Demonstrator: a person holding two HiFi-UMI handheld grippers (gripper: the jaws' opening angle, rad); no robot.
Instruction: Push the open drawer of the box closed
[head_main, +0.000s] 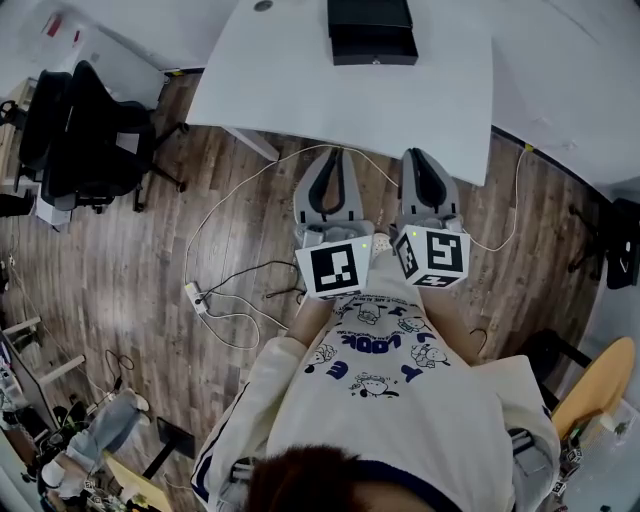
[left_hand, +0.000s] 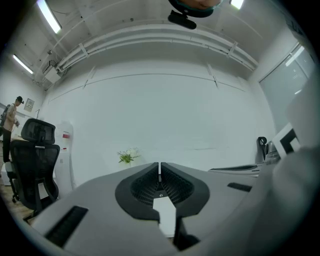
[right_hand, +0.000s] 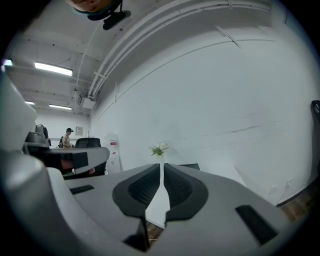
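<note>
At the near side of the white table (head_main: 300, 90), both tools hang close to the body. They are well apart from the black box (head_main: 369, 14) farther up the tabletop, whose drawer (head_main: 374, 47) stands pulled out toward the person.

The left gripper (head_main: 330, 155) is clenched on nothing, its jaws meeting in a thin seam. The right gripper (head_main: 420, 155) is likewise clenched and empty. Clenched jaws make a good blunt pusher, so there is no need to open them.

The drawer lies ahead, roughly between the two, so either could serve. The move I would judge best is to reach over the table, set the tips square on the middle of the drawer front, and push straight along its travel so it does not skew. The box looks light and may slide back, so the other gripper could brace it from behind.

At the left, an office chair (head_main: 90, 135) stands off the table's corner. Cables (head_main: 240, 285) and a power strip (head_main: 197, 298) trail over the wooden floor near the person's feet and are the likeliest snag in stepping forward. An orange chair (head_main: 600, 385) sits at the right. A small dark spot near the table's far edge is perhaps a cable port. Nothing lies in the path to the drawer.
</note>
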